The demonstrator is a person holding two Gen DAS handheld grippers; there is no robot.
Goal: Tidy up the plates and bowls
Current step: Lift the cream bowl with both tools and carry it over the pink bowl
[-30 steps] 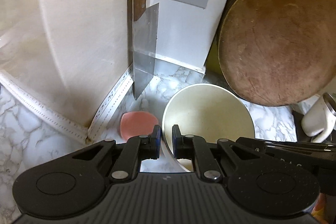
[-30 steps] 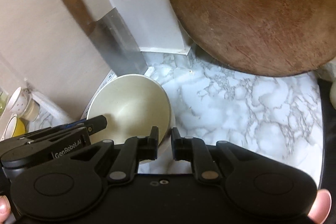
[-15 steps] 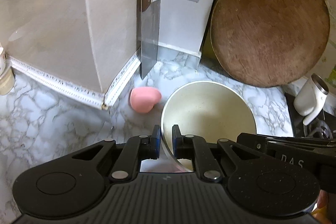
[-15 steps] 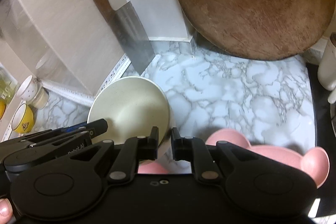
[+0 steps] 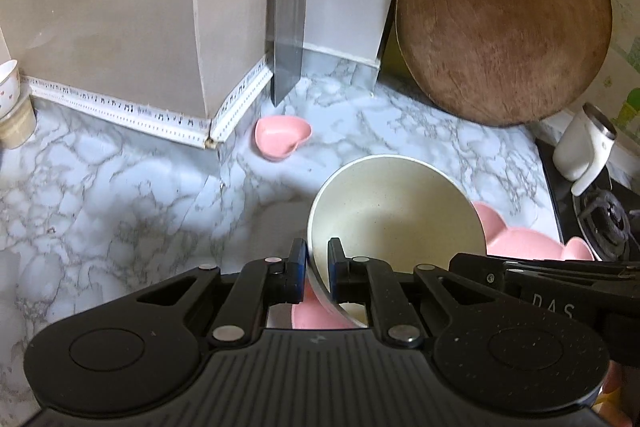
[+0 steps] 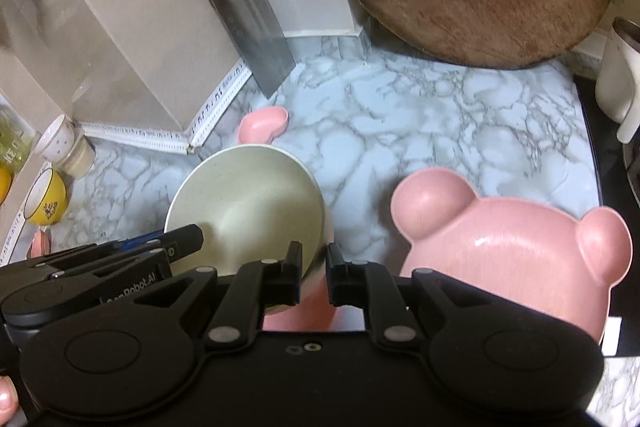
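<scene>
My left gripper (image 5: pixel 317 269) is shut on the near-left rim of a cream bowl (image 5: pixel 396 211) and holds it tilted above the marble counter. My right gripper (image 6: pixel 313 275) is shut on the right rim of the same cream bowl (image 6: pixel 244 211). A pink bear-shaped plate (image 6: pixel 512 247) lies on the counter to the right of the bowl; it also shows in the left wrist view (image 5: pixel 528 239). A small pink heart-shaped dish (image 5: pixel 282 137) sits near the wall corner, also in the right wrist view (image 6: pixel 262 125).
A cleaver (image 5: pixel 286 27) and a round wooden board (image 5: pixel 504 23) lean on the back wall. A white mug (image 5: pixel 584 143) stands right, by a stove burner (image 5: pixel 608 223). Small cups (image 6: pixel 60 147) and a yellow cup (image 6: pixel 44 201) stand left.
Both grippers have drawn back and up from the wall with the cream bowl held between them. The pink bear plate and more counter have come into view.
</scene>
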